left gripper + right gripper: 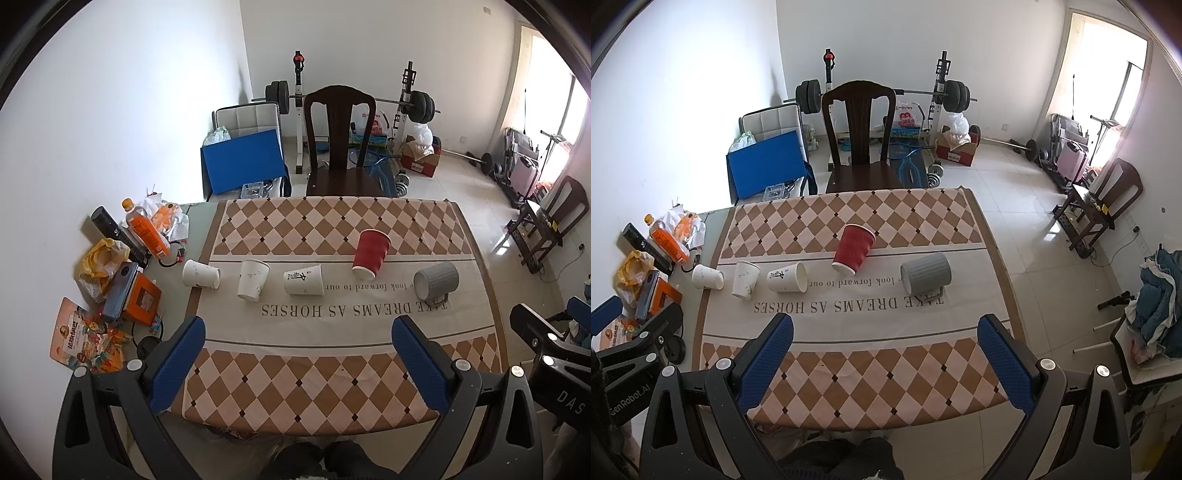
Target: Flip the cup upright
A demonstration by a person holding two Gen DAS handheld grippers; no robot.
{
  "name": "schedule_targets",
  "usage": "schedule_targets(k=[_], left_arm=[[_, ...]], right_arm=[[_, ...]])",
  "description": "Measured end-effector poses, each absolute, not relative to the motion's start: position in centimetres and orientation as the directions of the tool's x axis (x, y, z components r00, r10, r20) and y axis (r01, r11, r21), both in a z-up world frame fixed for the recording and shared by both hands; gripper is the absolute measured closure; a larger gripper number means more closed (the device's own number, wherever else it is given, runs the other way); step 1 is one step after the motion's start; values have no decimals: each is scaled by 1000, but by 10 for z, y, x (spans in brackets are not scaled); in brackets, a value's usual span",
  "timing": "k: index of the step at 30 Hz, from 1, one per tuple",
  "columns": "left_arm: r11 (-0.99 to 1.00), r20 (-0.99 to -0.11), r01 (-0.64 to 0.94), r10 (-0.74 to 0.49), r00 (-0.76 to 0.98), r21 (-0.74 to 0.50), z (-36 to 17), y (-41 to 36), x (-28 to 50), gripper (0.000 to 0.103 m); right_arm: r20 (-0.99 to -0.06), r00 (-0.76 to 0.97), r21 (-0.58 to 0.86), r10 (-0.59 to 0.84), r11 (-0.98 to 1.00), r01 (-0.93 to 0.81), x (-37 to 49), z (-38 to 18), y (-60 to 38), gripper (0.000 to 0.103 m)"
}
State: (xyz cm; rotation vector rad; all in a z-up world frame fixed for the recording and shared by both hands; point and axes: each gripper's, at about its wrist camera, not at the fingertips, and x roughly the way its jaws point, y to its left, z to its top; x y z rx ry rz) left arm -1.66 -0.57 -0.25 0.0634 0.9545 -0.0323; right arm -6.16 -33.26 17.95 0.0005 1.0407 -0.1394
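Cups lie in a loose row across the middle of the frame on the checked cloth [332, 221] that covers the worktop [192, 218], and none is righted yet, so I judge the task to be at its very start. From the left of the left wrist view there is a white paper cup [201, 274] on its side at the cloth's edge, a second white cup [252, 279] that looks to be standing mouth down, a printed white cup [303, 280] on its side, a red ribbed cup [371, 254] tilted with its rim low, and at the right a grey mug [436, 280] on its side with its handle toward the near edge. Where a mouth shows, as on the printed cup in the right wrist view, the inside looks empty; I cannot tell for the others. The left tongs [297, 328] hang wide open over the near part of the cloth, gripping nothing, well short of the row. The right tongs [885, 326] are likewise spread wide and empty, and the grey mug [926, 272] and red cup [854, 249] lie ahead of them. The next move, as I judge it, calls for picking one cup, bringing open tongs down around its wall, closing gently so paper does not crush, then turning it mouth up. Bottles, packets and boxes crowd the worktop at the left of the frame, close to the leftmost cup.
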Motion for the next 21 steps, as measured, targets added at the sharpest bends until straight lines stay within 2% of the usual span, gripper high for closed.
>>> schedule_targets(k=[21], left_arm=[[998, -813, 49, 1, 582, 36, -1, -8, -17, 0]], right_arm=[[-858, 501, -67, -116, 991, 115, -65, 182, -336, 2]])
